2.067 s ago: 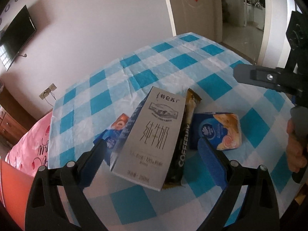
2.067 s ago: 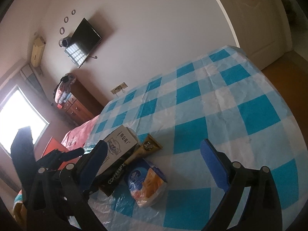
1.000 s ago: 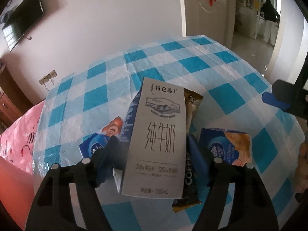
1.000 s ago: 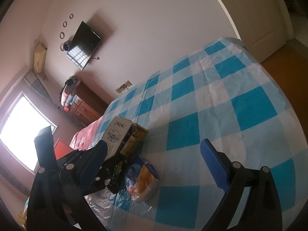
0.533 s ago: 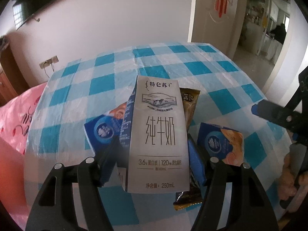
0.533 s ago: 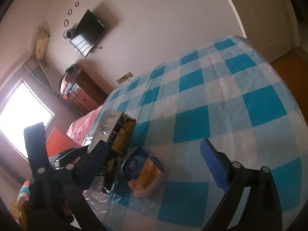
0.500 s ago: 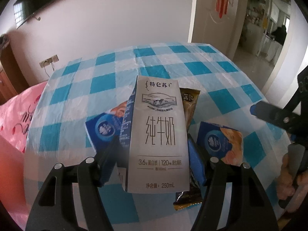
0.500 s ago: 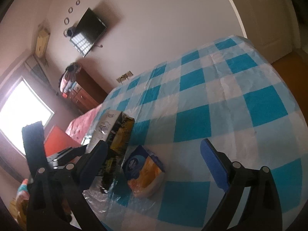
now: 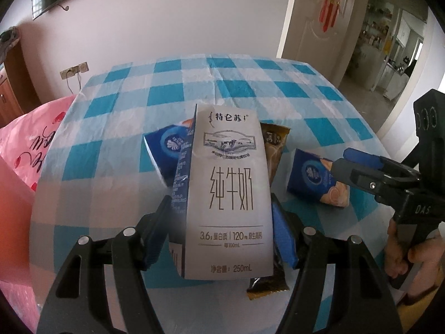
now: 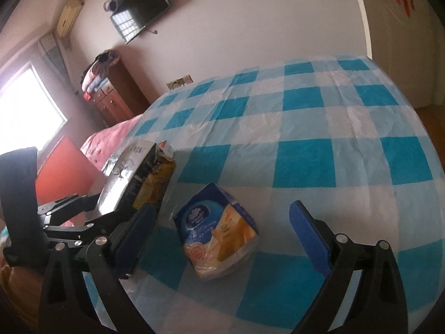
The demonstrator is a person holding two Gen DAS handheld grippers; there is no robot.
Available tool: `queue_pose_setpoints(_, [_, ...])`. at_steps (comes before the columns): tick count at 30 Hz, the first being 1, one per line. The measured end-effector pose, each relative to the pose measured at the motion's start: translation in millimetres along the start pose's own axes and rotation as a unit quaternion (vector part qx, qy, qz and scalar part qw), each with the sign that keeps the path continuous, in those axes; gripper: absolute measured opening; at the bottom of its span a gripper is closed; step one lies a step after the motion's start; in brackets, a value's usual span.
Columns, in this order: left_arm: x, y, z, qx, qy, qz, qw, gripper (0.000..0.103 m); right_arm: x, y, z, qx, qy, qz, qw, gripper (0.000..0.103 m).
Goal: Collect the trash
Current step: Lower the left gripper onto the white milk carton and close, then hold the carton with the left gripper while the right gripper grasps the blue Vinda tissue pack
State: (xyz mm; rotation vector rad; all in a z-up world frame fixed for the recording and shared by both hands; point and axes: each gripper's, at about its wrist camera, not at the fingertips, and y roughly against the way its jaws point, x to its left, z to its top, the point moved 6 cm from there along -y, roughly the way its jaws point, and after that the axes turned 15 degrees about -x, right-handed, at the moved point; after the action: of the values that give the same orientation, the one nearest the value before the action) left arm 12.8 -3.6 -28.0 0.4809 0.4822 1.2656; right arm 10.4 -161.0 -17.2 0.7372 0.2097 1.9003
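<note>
The left claw [image 9: 222, 231] grips a tall grey-white milk carton [image 9: 229, 192], its blue pads pressed to the carton's two sides, and the carton is tipped back over the near part of the bench [image 9: 250, 89], which is covered with a blue-and-white checked cloth. Under and just behind the carton lies a brown coffee sachet [image 9: 274, 144], one end poking out past the carton's top, the other end showing below its base. To the left of the carton rests a blue tissue pack [image 9: 167, 150], partly hidden by it. A second blue and orange tissue pack [image 10: 218, 229] lies flat on the cloth further right, apart from the carton. The right claw [image 10: 222, 235] hangs over that second pack with its jaws spread wide, one pad on either side and neither touching it. A hand [image 9: 403, 253] holds the right claw's handle at the bench's edge. Pink bedding [image 9: 27, 144] sits beside the bench on the left.
</note>
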Motion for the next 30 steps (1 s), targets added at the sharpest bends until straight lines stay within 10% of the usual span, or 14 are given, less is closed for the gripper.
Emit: queue_pose_setpoints(30, [26.1, 17.5, -5.0, -0.021, 0.053, -0.007, 0.9984, 0.069, 26.2, -18.7, -17.0, 0.047, 0.105, -0.059, 0.992, 0.085])
